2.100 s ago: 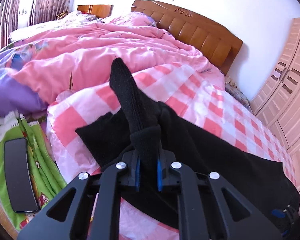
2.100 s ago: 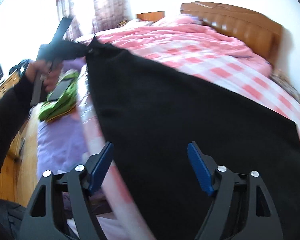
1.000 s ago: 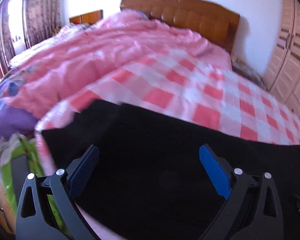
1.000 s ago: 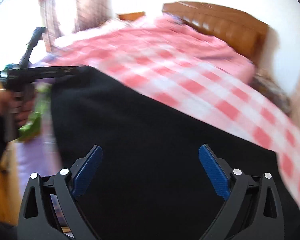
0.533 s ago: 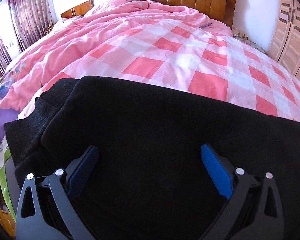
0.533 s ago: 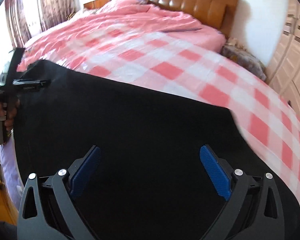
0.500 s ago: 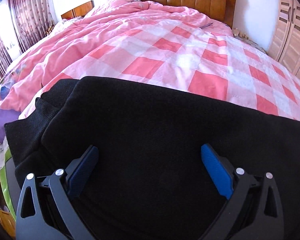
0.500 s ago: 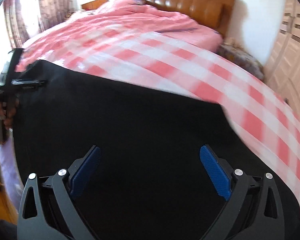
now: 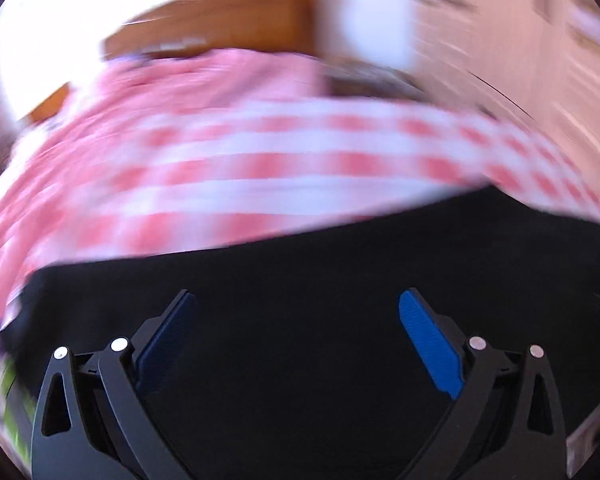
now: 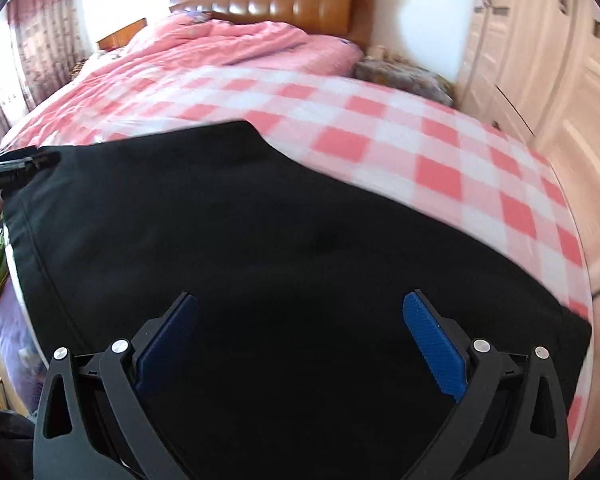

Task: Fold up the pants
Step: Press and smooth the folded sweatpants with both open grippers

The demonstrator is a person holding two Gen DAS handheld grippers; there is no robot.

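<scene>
**Pants lie flat on the bed, both tongs empty**

Pants (image 10: 284, 248) fill the lower half of the right wrist view, a broad black cloth spread over the pink checked sheet (image 10: 440, 168) that runs across the middle of the frame. Their far edge climbs from the left side to a rounded corner near the upper centre, then falls away to the lower right. In the left wrist view the same black cloth (image 9: 300, 300) covers the bottom half, though that picture is badly smeared and shows little detail.

The right gripper (image 10: 300, 332) hovers at the bottom centre with its jaws spread wide and nothing between the blue pads (image 10: 434, 350) — only the cloth lying below. The left gripper (image 9: 298, 332) is the same: jaws wide apart, empty. It also peeks in at the far left edge of the right wrist view, near the cloth's left end; I cannot tell whether it touches.

My guess is the cloth has been laid out and the next fold wants a fresh grip. To do it well, each gripper should come down on an end or corner of the cloth rather than its middle, and pinch all the layers together — not the sheet beneath. The two should then lift and carry across at an even pace so the edges meet square. Black on black hides seams and layers, so the edge against the pink checks is the surest guide.
</scene>
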